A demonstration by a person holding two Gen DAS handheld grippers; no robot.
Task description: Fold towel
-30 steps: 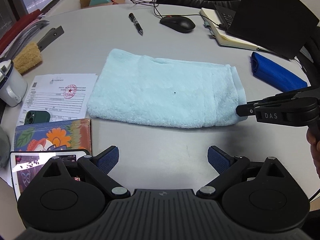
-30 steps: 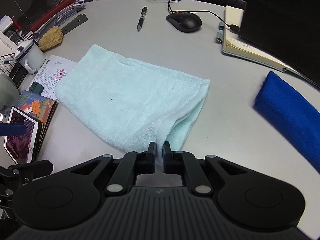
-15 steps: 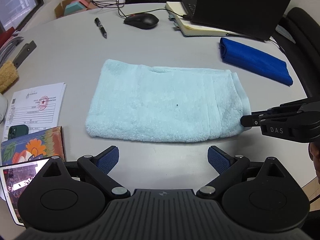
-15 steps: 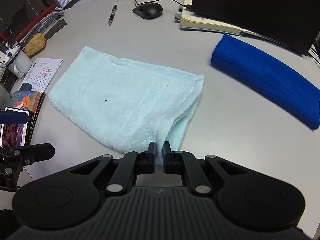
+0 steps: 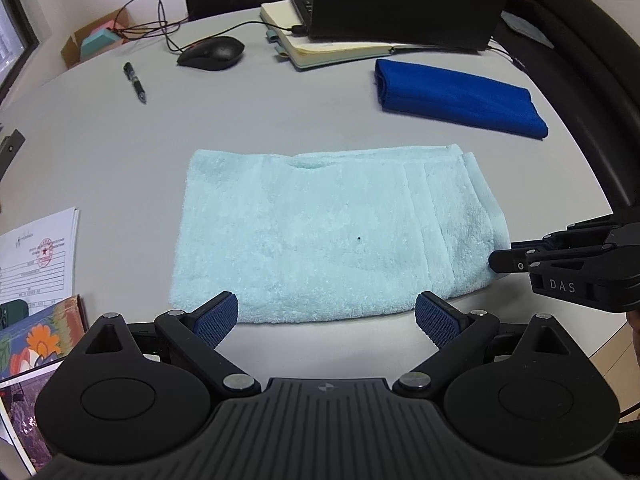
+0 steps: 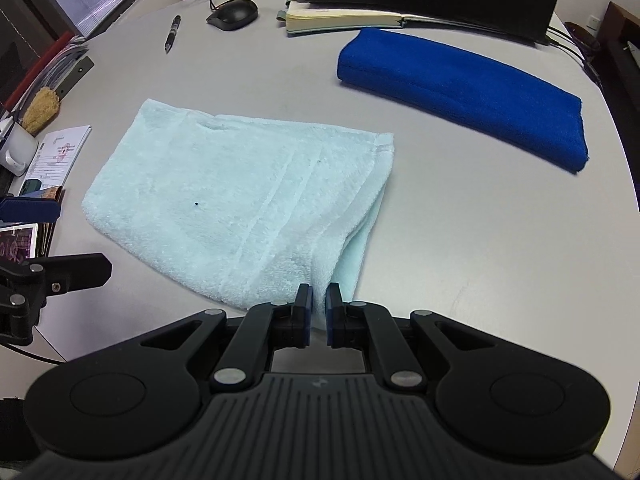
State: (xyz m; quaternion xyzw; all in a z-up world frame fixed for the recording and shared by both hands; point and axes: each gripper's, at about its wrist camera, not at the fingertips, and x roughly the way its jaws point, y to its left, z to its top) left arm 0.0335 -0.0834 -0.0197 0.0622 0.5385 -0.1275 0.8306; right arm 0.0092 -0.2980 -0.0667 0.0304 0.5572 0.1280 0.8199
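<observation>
The folded light-blue towel (image 5: 332,236) lies mid-frame on the grey tabletop (image 5: 280,112), its lower-right corner pinched by the right hand-held gripper (image 6: 317,312), while the left hand-held gripper (image 5: 326,318), spread wide, holds nothing at the towel's lower edge.

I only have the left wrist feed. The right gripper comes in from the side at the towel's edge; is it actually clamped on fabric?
Observer: Yes. In the right wrist view the right gripper is shut on the near right corner of the light blue towel.
Operator: How much is pinched?
Observer: Only the corner; the rest lies flat on the table.
Operator: Anything left of the towel beyond my papers?
Observer: A tan brush and a white container near the table's edge.
</observation>
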